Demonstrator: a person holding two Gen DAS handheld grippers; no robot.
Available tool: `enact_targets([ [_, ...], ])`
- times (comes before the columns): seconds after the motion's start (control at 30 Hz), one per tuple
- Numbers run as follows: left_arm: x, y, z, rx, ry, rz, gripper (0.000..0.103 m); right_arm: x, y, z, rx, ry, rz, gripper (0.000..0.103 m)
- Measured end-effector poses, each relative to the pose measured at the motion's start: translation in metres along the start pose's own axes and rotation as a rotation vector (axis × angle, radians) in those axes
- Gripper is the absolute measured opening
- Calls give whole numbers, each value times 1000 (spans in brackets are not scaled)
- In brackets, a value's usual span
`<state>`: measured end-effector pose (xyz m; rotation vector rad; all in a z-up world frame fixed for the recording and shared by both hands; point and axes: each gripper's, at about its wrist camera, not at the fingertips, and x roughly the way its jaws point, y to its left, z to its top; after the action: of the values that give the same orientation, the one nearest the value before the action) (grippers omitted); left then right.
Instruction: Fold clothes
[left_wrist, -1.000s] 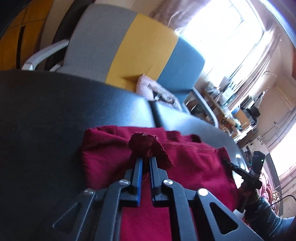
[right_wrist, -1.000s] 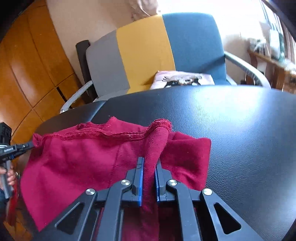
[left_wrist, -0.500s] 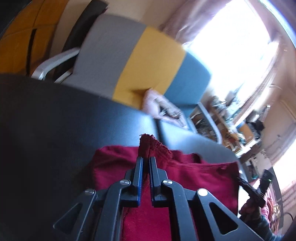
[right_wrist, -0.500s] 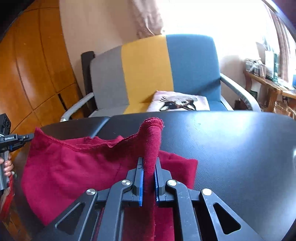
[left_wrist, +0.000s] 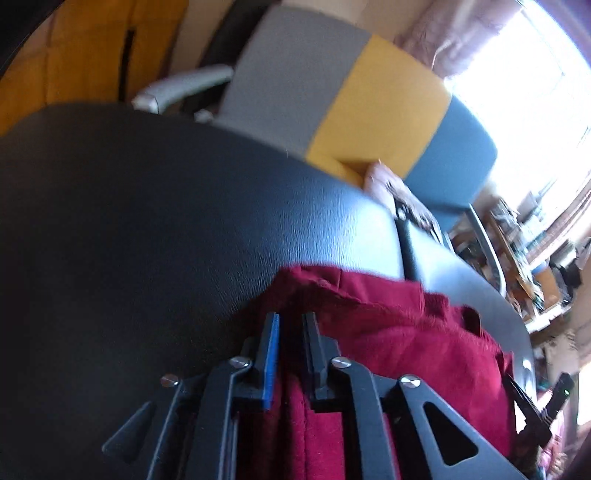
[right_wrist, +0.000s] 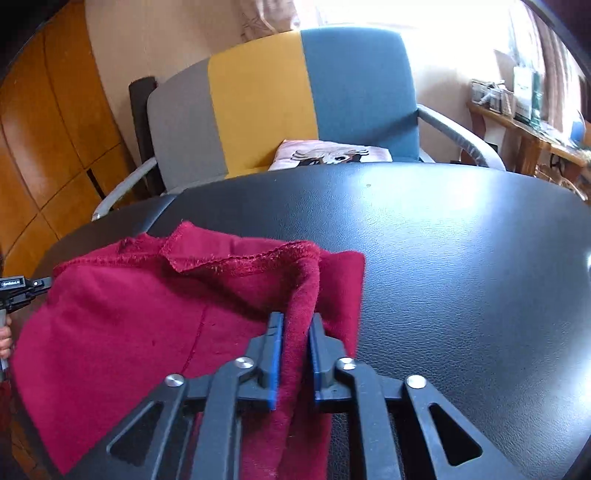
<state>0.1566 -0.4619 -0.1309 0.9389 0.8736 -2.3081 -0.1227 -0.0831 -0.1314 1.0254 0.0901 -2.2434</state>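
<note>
A dark red garment (right_wrist: 129, 314) lies partly folded on the black leather-like table (right_wrist: 443, 258). My right gripper (right_wrist: 296, 317) is low over its right edge; the jaws are opening, and a raised fold of the cloth stands loosely between the blue pads. In the left wrist view the same garment (left_wrist: 406, 332) spreads to the right. My left gripper (left_wrist: 291, 317) sits at its left corner with jaws opening and a slack bit of cloth in the gap. Each view shows the other gripper at the picture's edge, held by a hand (right_wrist: 4, 338).
Behind the table stands an armchair (right_wrist: 258, 92) striped grey, yellow and blue, with a printed cushion (right_wrist: 332, 155) on its seat. Wooden cabinet doors (right_wrist: 55, 147) are at the left, and cluttered shelves (right_wrist: 524, 110) at the right. Bare table top stretches right of the garment.
Both grippers came down with the lifted cloth edges and laid them on the garment. Their jaws, pinched shut on the cloth before, now stand slightly apart. The left view has rolled.
</note>
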Motion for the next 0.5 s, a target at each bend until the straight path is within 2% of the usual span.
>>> enact_targets([
  [0.03, -8, -4, 0, 5, -31, -1, 17, -3, -2, 1, 16, -1, 3, 31],
  [0.1, -24, -14, 0, 28, -95, -5, 19, -13, -5, 4, 38, -27, -7, 45],
  [0.2, -36, -32, -9, 96, -143, -44, 21, -34, 1, 11, 20, -89, -26, 45],
  [0.27, -28, -45, -20, 149, -104, -70, 21, -46, 11, 16, -3, -113, -18, 45],
  [0.37, -14, -61, -43, 210, -35, -102, 21, -51, 38, 25, -64, -111, 71, 49],
  [0.43, -6, -68, -62, 238, 5, -106, 21, -43, 70, 29, -146, -88, 148, 59],
  [0.5, 4, -67, -78, 245, 49, -104, 21, -33, 102, 31, -236, -60, 208, 61],
])
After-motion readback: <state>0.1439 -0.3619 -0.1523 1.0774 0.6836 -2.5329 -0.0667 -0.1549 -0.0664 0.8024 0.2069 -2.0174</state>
